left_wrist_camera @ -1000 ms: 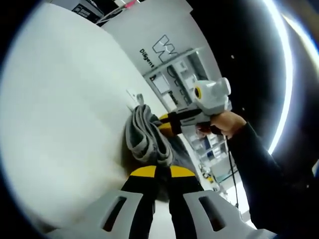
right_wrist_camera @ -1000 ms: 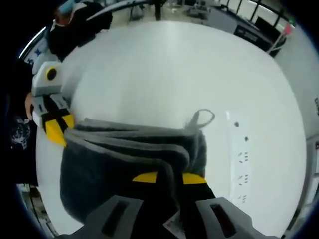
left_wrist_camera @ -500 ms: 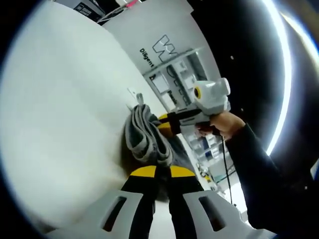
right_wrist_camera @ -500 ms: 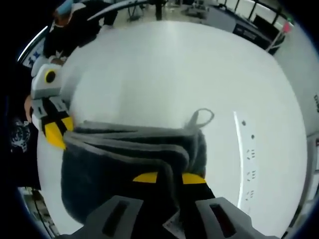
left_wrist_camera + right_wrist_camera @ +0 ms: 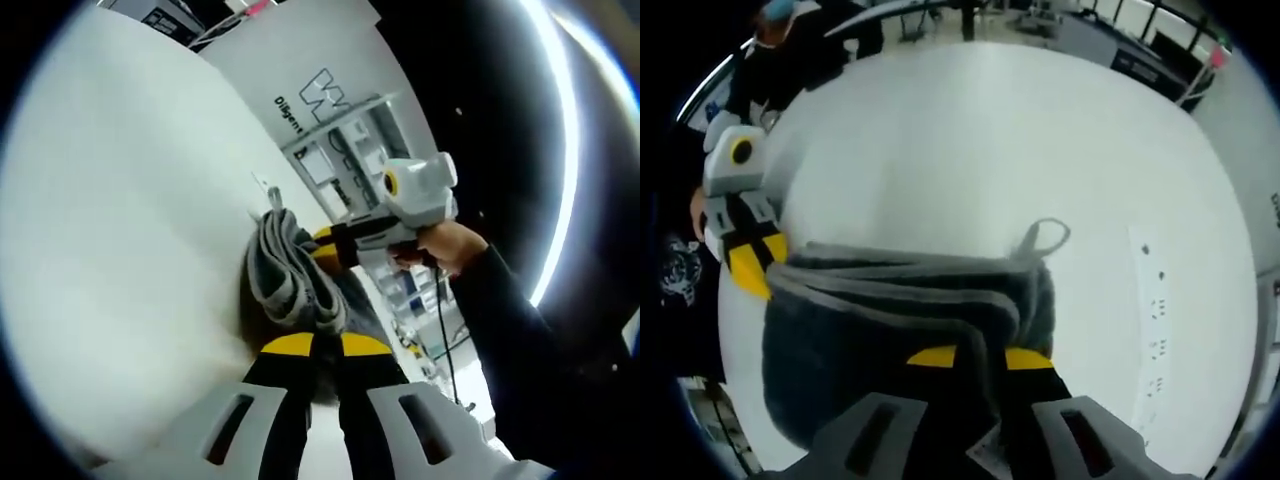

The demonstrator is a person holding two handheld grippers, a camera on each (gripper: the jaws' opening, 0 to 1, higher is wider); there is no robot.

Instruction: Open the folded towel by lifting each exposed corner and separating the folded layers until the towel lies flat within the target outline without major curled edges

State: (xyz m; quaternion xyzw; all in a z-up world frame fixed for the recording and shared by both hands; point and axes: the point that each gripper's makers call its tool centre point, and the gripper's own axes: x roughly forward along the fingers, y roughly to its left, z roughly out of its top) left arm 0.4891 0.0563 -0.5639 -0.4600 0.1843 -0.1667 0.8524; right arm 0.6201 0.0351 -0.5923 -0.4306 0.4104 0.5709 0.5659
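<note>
White desk under both claws, smooth and bare around the cloth; shelving and a lettered wall panel stand beyond its far edge in the left gripper view.

Left claw: yellow-tipped black jaws pressed together on the edge of the folded grey terry towel. Towel stands edge-on here, its layers stacked like ribs, rising directly from the jaw tips.

Right claw: yellow tips clamped on the near fold of the same towel. In the right gripper view the towel spreads wide across the jaws, several folded layers visible along its upper edge, the thin grey hanging loop poking up from the towel's upper right corner and lying on the desk.

Each claw shows in the other's view, gripping opposite ends of the towel: the right one held by a hand in a dark sleeve, the left one at the towel's left corner.

White power strip lies on the desk, right of the towel, well apart from it.
</note>
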